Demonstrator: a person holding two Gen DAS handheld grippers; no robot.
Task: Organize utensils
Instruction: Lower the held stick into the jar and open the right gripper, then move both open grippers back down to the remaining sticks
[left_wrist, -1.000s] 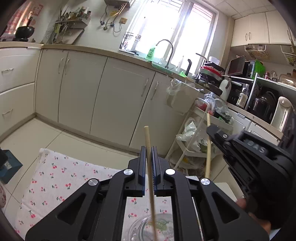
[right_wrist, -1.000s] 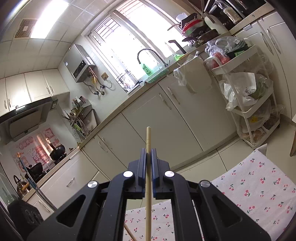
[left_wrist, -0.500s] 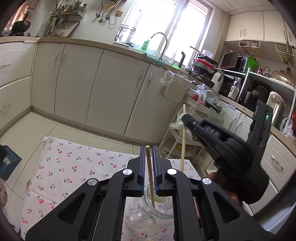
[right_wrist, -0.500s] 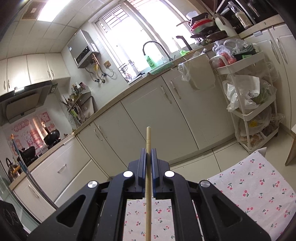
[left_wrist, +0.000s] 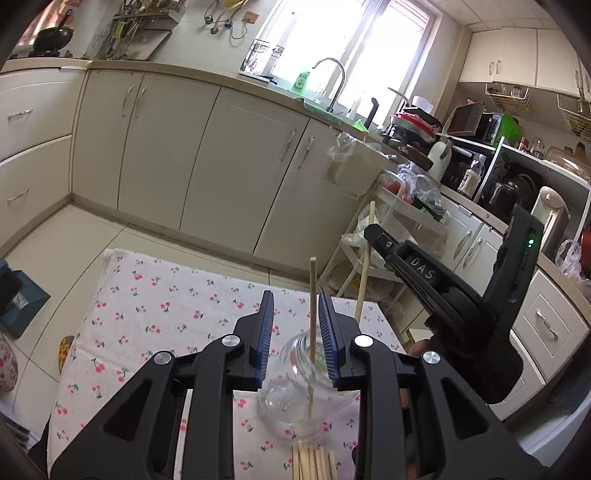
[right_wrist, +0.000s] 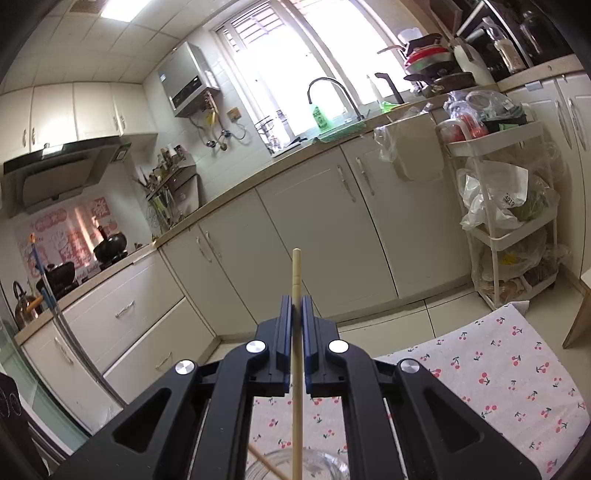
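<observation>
Standing chopstick (left_wrist: 313, 295) between parted left hand-held gripper (left_wrist: 296, 325)

Left jaws part and let go of a chopstick into the jar

The left gripper (left_wrist: 296, 314), clamped on a chopstick (left_wrist: 313, 306) a second ago, has just been opening: its blue pads now stand clear on either side of the stick, which stands alone with its lower end in the glass jar (left_wrist: 295, 398). That view now looks further down, showing the whole jar and a bundle of chopsticks (left_wrist: 314, 463) at the bottom edge. The right gripper (left_wrist: 371, 233) has come further into view, and its own picture is rolled less steeply.
</observation>
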